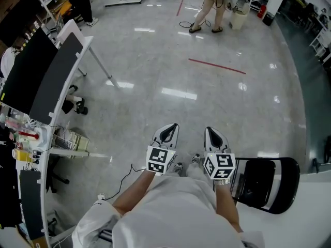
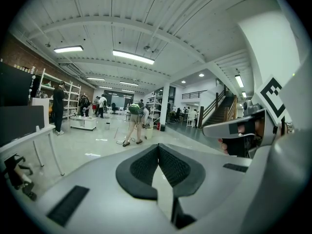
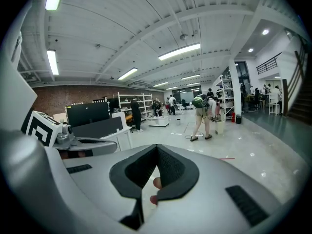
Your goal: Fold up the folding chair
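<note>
The folding chair (image 1: 265,184), with black seat and black back on a dark frame, stands on the floor at the lower right of the head view, just right of my right hand. My left gripper (image 1: 172,126) and right gripper (image 1: 210,130) hang side by side over the grey floor, pointing away from me, both shut with nothing between the jaws. The chair is in neither gripper view. My left gripper (image 2: 158,148) sees its own black pads pressed together, and so does my right gripper (image 3: 157,148). Neither gripper touches the chair.
A white desk (image 1: 77,50) carrying black monitors (image 1: 31,71) runs along the left. A white tabletop (image 1: 310,211) lies behind the chair at the lower right. A red tape line (image 1: 217,66) marks the floor ahead. A person (image 1: 211,6) stands far off. A thin cable (image 1: 124,175) trails by my feet.
</note>
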The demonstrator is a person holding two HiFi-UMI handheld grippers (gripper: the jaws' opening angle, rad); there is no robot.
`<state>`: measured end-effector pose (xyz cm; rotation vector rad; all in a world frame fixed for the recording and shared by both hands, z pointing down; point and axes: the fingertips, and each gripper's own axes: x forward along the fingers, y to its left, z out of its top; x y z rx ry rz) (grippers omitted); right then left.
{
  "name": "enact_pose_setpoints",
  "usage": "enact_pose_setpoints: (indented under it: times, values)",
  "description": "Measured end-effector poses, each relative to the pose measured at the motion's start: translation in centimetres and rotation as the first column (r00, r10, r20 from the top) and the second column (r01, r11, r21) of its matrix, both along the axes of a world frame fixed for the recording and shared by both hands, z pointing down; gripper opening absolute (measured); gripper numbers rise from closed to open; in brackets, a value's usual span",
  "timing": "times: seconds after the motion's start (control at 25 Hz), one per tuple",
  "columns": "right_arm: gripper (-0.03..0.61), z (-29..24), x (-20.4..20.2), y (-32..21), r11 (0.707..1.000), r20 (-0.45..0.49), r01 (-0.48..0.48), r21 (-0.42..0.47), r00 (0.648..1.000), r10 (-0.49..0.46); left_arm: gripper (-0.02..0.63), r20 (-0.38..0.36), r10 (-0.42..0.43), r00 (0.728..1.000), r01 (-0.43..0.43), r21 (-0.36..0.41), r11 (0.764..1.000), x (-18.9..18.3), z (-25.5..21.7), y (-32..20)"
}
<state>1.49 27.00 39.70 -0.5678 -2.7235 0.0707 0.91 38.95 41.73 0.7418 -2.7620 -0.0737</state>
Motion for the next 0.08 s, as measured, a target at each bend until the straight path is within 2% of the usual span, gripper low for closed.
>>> enact_pose_setpoints:
  times: [0.08]
  values:
    - [0.005,0.03,-0.06,0.32,1.0,0.001,0.003,0.002,1.0,-0.003,0.011,0.002,0.002,1.0,-0.002,0.002,1.0,-0.05,-0.03,0.13]
